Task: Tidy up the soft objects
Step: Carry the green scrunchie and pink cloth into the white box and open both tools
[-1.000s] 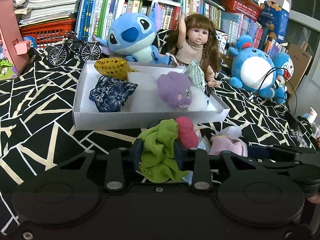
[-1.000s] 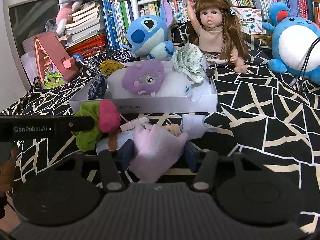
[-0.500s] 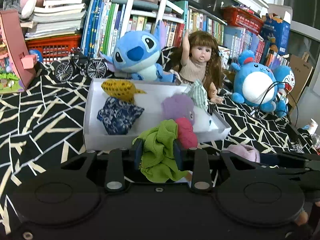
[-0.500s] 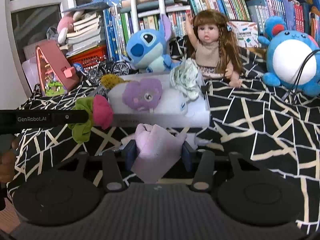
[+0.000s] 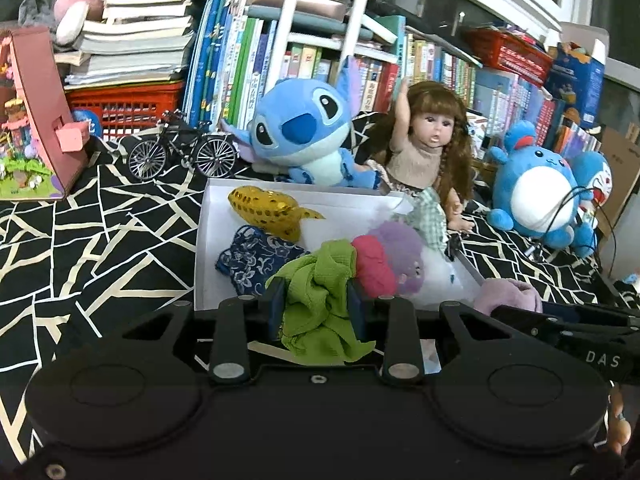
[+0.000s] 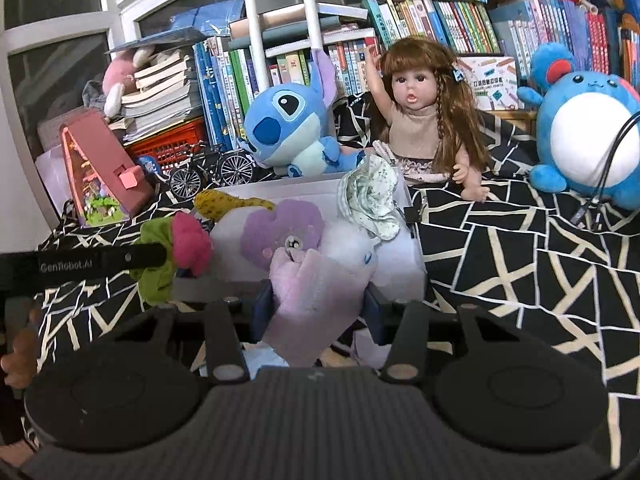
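Green cloth (image 5: 320, 296) is pinched in the left gripper (image 5: 316, 306), pink cloth (image 6: 316, 296) in the right gripper (image 6: 316, 304), above the white box's (image 5: 202, 240) near edge; release inside is judged next.

A crumpled green cloth (image 5: 320, 300) with a pink fuzzy piece (image 5: 374, 266) against it hangs pinched, lifted before the white box (image 5: 204, 240). A pale pink towel (image 6: 316, 300), possibly folded, droops likewise. Inside the box lie yellow (image 5: 266, 210), blue-patterned (image 5: 256, 258), purple (image 6: 282, 232) and checked (image 6: 372, 196) soft things.
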